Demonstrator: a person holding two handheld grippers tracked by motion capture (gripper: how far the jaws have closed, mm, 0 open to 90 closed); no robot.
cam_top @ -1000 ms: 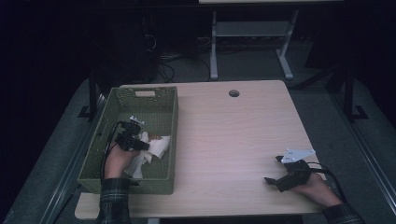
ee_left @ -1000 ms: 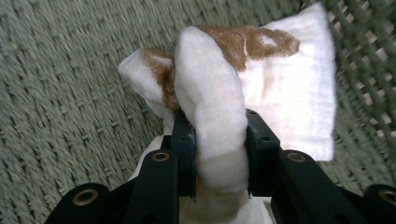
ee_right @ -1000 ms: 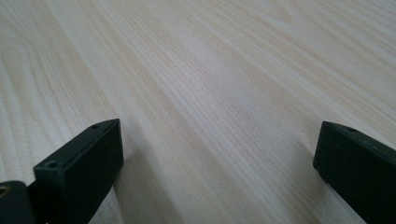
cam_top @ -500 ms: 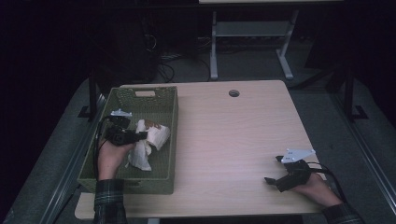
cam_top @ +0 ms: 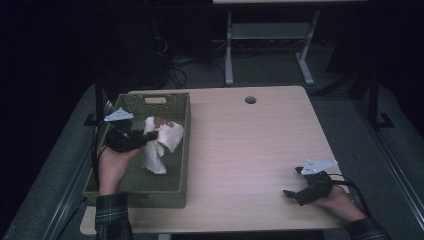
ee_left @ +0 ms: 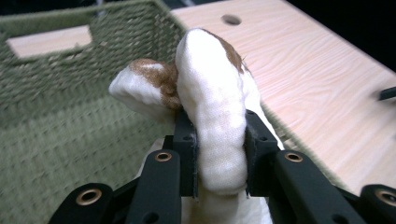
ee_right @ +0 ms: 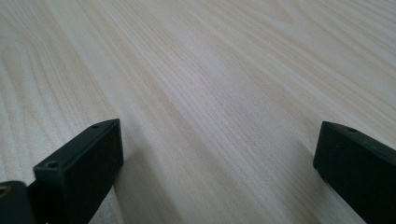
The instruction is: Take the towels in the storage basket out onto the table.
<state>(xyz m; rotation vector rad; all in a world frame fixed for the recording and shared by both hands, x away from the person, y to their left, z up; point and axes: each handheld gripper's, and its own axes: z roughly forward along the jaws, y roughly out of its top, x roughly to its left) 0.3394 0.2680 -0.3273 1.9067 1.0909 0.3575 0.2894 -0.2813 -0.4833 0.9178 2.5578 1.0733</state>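
A white plush toy with brown patches [cam_top: 161, 140] hangs over the green woven basket [cam_top: 177, 192] at the table's left side. My left gripper [cam_top: 147, 139] is shut on it; in the left gripper view the black pads [ee_left: 186, 140] squeeze the soft white body [ee_left: 217, 112] between them, with the basket's wall [ee_left: 56, 70] behind. My right gripper [cam_top: 292, 192] rests low on the wooden table [cam_top: 250, 150] near the front right corner, its jaws wide apart with only bare wood [ee_right: 210, 107] between the fingertips [ee_right: 79, 163].
A round cable hole [cam_top: 250, 100] sits at the table's far edge. A white desk frame [cam_top: 270, 45] and cables stand on the dark floor beyond. The basket has a handle slot [cam_top: 155, 100] in its far wall.
My left gripper has risen out of the basket's bottom with the plush toy, lifting it toward the basket's far right. The right gripper has stayed put.
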